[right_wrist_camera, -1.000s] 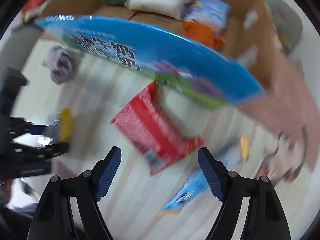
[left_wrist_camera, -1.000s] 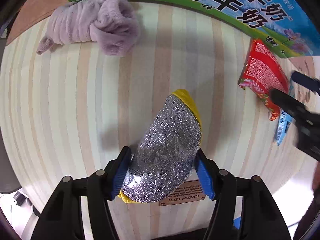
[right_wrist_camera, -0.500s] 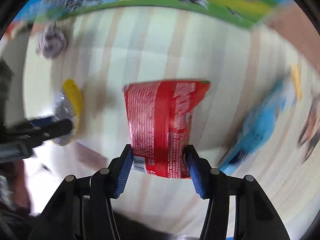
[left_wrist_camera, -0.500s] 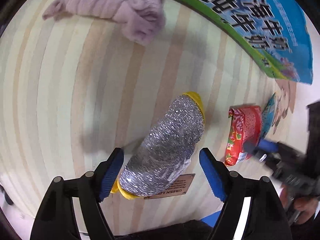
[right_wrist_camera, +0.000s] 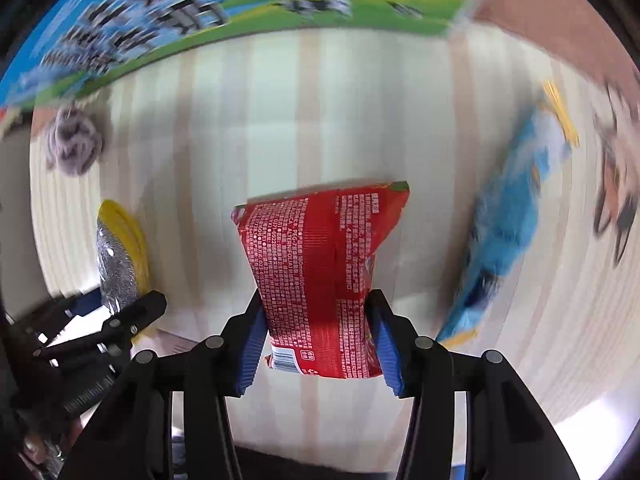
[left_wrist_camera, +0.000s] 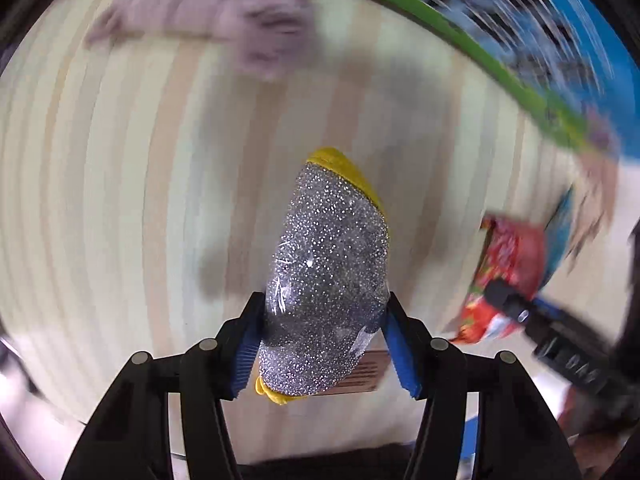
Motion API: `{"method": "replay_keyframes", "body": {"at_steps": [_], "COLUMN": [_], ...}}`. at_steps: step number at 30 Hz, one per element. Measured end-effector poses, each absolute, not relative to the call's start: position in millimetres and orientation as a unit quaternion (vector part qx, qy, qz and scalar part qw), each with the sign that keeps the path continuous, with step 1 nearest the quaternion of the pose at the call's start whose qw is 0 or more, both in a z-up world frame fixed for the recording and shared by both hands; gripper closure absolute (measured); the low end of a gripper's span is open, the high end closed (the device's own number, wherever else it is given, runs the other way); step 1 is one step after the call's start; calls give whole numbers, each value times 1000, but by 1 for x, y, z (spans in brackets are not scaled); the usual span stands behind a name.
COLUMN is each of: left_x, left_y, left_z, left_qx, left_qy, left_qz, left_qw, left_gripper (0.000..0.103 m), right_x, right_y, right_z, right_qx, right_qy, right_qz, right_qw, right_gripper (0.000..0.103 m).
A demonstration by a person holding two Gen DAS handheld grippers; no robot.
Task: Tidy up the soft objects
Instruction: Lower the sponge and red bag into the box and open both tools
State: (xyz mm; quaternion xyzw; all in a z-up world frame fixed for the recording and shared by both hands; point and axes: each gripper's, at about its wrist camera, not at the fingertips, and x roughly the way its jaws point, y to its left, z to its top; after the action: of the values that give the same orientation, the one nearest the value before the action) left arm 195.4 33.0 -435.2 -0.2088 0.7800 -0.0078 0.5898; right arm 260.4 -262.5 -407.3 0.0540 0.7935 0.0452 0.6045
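Observation:
My left gripper (left_wrist_camera: 324, 344) is shut on a silver glitter sponge with a yellow back (left_wrist_camera: 328, 280), lifted off the striped wooden table (left_wrist_camera: 120, 200). My right gripper (right_wrist_camera: 316, 344) is shut on a red snack packet (right_wrist_camera: 320, 268), also held above the table. The right wrist view shows the sponge (right_wrist_camera: 120, 256) and the left gripper (right_wrist_camera: 100, 328) at the left. The left wrist view shows the red packet (left_wrist_camera: 508, 276) and the right gripper (left_wrist_camera: 552, 336) at the right.
A lilac fluffy cloth (left_wrist_camera: 224, 12) lies at the table's far left, also in the right wrist view (right_wrist_camera: 74, 144). A blue-and-green printed carton (right_wrist_camera: 180, 20) stands along the back. A blue snack packet (right_wrist_camera: 508, 224) lies at the right beside a cartoon-printed item (right_wrist_camera: 616, 184).
My left gripper closed again on the sponge after opening and lifted it. My right gripper reached the red packet, shut on it and raised it off the table.

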Motion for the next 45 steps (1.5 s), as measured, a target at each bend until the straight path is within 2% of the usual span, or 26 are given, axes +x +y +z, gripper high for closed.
{"method": "replay_keyframes", "body": {"at_steps": [2, 6, 8, 10, 11, 13, 15, 19, 23, 28, 30, 35, 45], "left_x": [194, 192, 195, 197, 198, 197, 192, 205, 246, 333, 359, 415, 443], "left_y": [36, 24, 9, -3, -8, -21, -28, -25, -25, 5, 17, 37, 41], "left_z": [-436, -435, -434, -430, -427, -412, -389, -317, -243, -210, -213, -270, -359], "left_qx": [-210, -159, -136, -116, -112, -103, -108, -154, -174, -167, -175, -247, -257], "left_qy": [783, 791, 793, 791, 787, 776, 765, 727, 687, 661, 666, 710, 771], "left_qz": [-13, -21, -14, -6, -3, -2, -11, -49, -82, -76, -72, -62, -42], "left_qw": [585, 591, 593, 601, 607, 622, 635, 668, 701, 728, 722, 657, 582], "left_gripper": [46, 46, 46, 52, 53, 54, 54, 54, 54, 53, 53, 53, 53], "right_x": [261, 235, 231, 236, 238, 239, 231, 238, 255, 296, 317, 381, 428], "right_y": [-274, -264, -261, -251, -248, -238, -229, -232, -234, -215, -198, -173, -158], "right_z": [-404, -403, -406, -410, -409, -404, -398, -347, -269, -199, -198, -220, -335], "right_qx": [71, 69, 58, 42, 29, -3, -4, 37, 68, 79, 70, 83, 108], "right_qy": [792, 797, 799, 800, 795, 790, 785, 767, 728, 685, 673, 681, 734], "right_qz": [42, 52, 48, 37, 32, 33, 41, 75, 121, 152, 146, 127, 97], "right_qw": [605, 598, 596, 597, 605, 613, 618, 636, 672, 708, 722, 717, 664], "right_gripper": [51, 38, 38, 38, 39, 51, 55, 56, 56, 56, 56, 56, 56]}}
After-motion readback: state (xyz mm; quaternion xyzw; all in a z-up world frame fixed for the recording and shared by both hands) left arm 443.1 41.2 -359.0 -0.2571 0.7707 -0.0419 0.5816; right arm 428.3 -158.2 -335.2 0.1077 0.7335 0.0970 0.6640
